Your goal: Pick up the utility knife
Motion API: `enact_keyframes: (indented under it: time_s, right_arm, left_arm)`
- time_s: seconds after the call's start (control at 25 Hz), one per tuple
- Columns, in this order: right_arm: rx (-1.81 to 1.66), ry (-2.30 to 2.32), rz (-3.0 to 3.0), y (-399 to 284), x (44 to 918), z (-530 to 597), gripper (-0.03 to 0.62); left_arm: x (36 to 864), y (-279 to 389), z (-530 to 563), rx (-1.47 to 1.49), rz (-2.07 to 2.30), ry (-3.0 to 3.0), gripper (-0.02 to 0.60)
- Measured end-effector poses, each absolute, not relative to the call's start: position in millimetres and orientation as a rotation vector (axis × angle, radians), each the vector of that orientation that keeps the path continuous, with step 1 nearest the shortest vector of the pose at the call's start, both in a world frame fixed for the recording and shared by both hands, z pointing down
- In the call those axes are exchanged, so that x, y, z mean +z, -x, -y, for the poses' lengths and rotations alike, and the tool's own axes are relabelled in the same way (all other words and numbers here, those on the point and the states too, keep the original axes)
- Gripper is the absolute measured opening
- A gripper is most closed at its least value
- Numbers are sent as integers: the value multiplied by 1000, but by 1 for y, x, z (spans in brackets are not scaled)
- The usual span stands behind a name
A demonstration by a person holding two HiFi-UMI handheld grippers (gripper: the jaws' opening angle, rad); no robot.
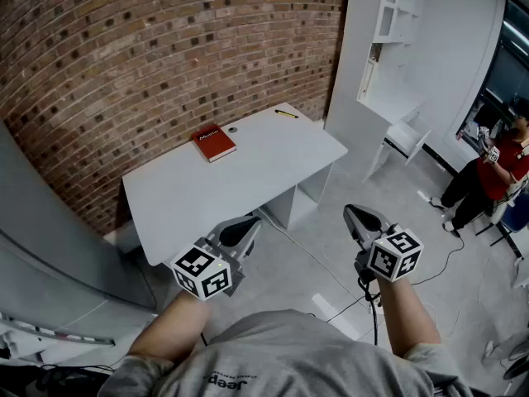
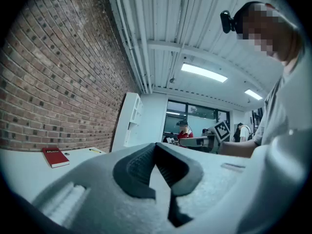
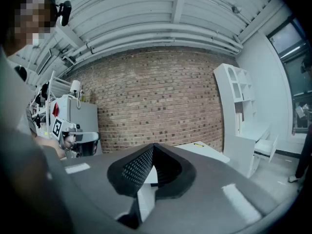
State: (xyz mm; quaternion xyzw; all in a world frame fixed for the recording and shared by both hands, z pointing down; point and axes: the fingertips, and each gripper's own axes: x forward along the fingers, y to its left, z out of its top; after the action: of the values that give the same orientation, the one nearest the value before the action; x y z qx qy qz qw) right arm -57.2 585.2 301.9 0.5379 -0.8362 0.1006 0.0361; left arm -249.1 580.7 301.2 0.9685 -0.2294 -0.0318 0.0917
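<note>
The utility knife (image 1: 286, 113) is a thin yellow item at the far right corner of the white table (image 1: 248, 172); it also shows as a small yellow streak in the left gripper view (image 2: 95, 150) and in the right gripper view (image 3: 198, 145). My left gripper (image 1: 248, 226) is shut and empty, held just short of the table's near edge. My right gripper (image 1: 357, 215) hangs over the floor to the right of the table, jaw tips together with nothing in them. Both are well short of the knife.
A red book (image 1: 214, 142) lies on the table's far left, a small round object (image 1: 231, 129) beside it. A brick wall (image 1: 165, 48) backs the table. A white shelf unit (image 1: 388, 64) stands right, a grey cabinet (image 1: 50, 246) left. A person in red (image 1: 496, 168) stands far right; cables (image 1: 438, 267) cross the floor.
</note>
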Motion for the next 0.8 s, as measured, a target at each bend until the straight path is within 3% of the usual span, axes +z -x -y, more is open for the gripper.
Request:
enact_keyframes:
  time_s: [0.8]
  right_arm:
    - [324, -1617, 2632, 12, 289, -605, 9]
  left_arm:
    - [291, 195, -603, -79, 707, -2890, 0]
